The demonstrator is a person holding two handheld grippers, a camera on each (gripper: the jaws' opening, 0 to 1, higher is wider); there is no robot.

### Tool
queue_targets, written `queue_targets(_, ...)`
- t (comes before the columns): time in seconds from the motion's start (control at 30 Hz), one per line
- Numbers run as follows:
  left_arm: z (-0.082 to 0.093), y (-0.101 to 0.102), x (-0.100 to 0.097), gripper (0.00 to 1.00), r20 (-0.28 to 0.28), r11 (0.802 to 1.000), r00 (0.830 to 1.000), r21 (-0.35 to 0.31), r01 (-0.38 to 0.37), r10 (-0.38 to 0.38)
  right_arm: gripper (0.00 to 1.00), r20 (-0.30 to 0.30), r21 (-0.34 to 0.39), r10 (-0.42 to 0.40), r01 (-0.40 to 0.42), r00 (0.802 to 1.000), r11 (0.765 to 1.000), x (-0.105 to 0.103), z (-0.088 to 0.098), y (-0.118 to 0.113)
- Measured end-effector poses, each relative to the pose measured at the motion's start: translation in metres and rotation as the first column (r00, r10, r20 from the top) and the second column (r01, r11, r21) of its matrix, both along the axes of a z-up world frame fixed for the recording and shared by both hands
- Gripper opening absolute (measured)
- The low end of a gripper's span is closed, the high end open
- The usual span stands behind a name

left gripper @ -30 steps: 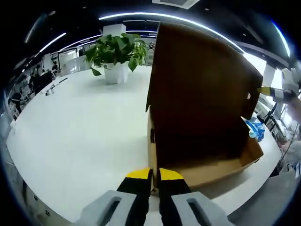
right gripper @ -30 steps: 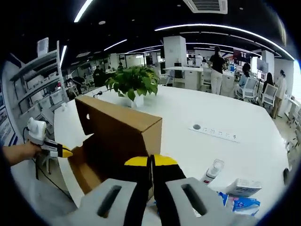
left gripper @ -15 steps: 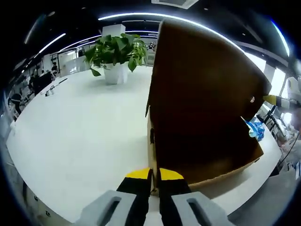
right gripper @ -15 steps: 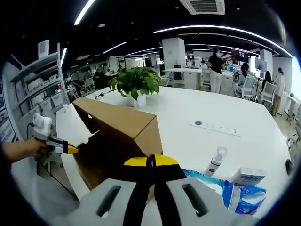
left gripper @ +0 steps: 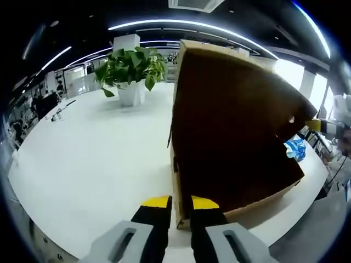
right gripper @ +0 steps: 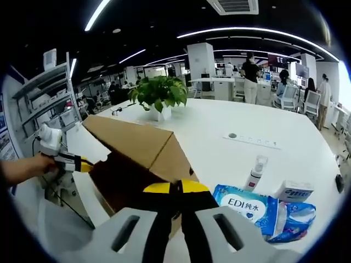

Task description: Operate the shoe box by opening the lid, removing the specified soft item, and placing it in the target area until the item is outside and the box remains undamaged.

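The brown cardboard shoe box point(left gripper: 176, 181) stands on the white table point(left gripper: 82, 164), its lid point(left gripper: 230, 120) tilted low over the opening. My left gripper point(left gripper: 180, 203) is open, with the box's near corner wall between its jaws. In the right gripper view it shows as a yellow tip point(right gripper: 77, 163) at the box's far corner. My right gripper point(right gripper: 176, 187) is shut on the lid's point(right gripper: 131, 142) edge, and it appears beside the lid flap point(left gripper: 321, 126) in the left gripper view. A blue soft pack marked EDI point(right gripper: 247, 205) lies on the table outside the box point(right gripper: 126, 181).
A potted plant point(left gripper: 131, 68) point(right gripper: 159, 93) stands mid-table. A spray bottle point(right gripper: 255, 171), a small white box point(right gripper: 293, 190) and another blue pack point(right gripper: 296, 216) lie by the EDI pack. A socket strip point(right gripper: 255, 139) sits in the tabletop. Shelves point(right gripper: 49, 93) stand left; people are behind.
The lid has swung lower over the box with my right gripper on it. My left jaws have parted from the box wall. The blue packs now show beside the box.
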State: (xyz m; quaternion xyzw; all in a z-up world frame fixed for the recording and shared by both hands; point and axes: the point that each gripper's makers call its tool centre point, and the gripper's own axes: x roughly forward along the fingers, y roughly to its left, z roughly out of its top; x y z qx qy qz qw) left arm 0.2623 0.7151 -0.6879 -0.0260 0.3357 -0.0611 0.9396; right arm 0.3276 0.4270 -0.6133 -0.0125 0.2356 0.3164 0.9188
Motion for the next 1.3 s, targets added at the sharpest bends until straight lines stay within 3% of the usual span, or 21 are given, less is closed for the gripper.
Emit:
queue_targets(0.37, 0.047, 0.007, 0.006, 0.2, 0.119, 0.998, 0.992, 0.049, 0.041, -0.046, 0.04, 0.014, -0.013, 0.017, -0.017, 1.0, 1.0, -0.012, -0.011, 0.0)
queue_targets(0.47, 0.066, 0.002, 0.008, 0.21, 0.175, 0.995, 0.981, 0.063, 0.079, -0.089, 0.04, 0.013, -0.017, 0.026, -0.026, 1.0, 1.0, -0.017, -0.017, 0.0)
queue_targets(0.63, 0.081, -0.008, 0.009, 0.23, 0.197, 0.987, 0.969, 0.087, 0.136, -0.151, 0.04, 0.018, -0.028, 0.037, -0.037, 0.999, 0.999, -0.021, -0.022, 0.0)
queue_targets(0.8, 0.082, -0.014, 0.009, 0.24, 0.213, 0.98, 0.958, 0.092, 0.177, -0.193, 0.05, 0.023, -0.041, 0.051, -0.05, 0.998, 0.998, -0.023, -0.024, 0.0)
queue_targets(1.3, 0.068, -0.019, -0.002, 0.32, 0.177, 0.967, 0.951, 0.087, 0.24, -0.252, 0.09, 0.061, -0.117, 0.159, -0.151, 0.985, 0.982, -0.035, -0.037, 0.004)
